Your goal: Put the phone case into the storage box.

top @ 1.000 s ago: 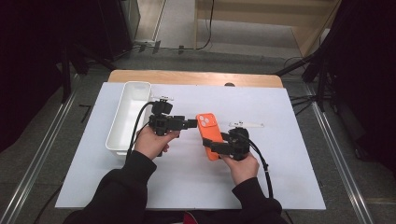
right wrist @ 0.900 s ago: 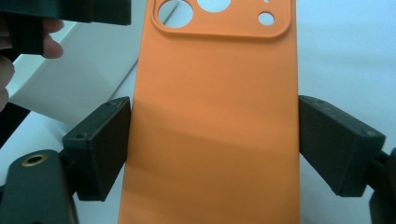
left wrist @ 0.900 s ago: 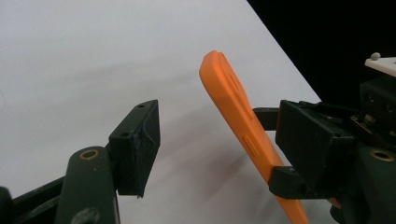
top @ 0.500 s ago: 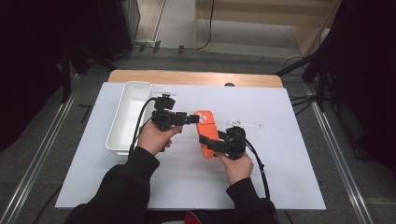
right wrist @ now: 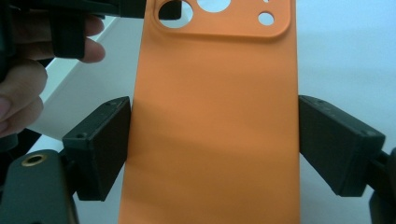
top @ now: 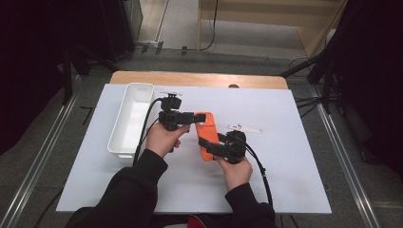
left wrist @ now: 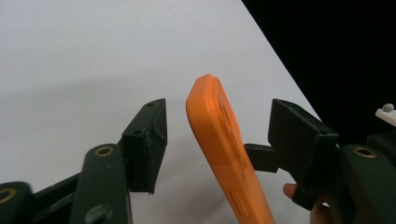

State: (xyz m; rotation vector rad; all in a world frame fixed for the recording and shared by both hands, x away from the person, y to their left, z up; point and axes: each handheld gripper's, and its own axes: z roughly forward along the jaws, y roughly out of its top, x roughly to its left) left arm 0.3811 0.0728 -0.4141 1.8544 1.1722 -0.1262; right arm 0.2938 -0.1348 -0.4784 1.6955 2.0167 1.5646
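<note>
Swung left gripper (top: pixel 194 117) rightward onto the phone case's (top: pixel 207 134) top end; drew right gripper (top: pixel 204 144) lower.

Orange phone case (right wrist: pixel 212 121): lower end cut off by the bottom edge in both gripper views; top camera cut-outs clipped by the upper edge in the right gripper view. High view: case's lower part hidden behind the right gripper (top: pixel 211 144). Small white item (top: pixel 244 128) on the table (top: pixel 294 190) too small to identify. White bin (top: pixel 130 118): near end partly hidden by the left forearm.
</note>
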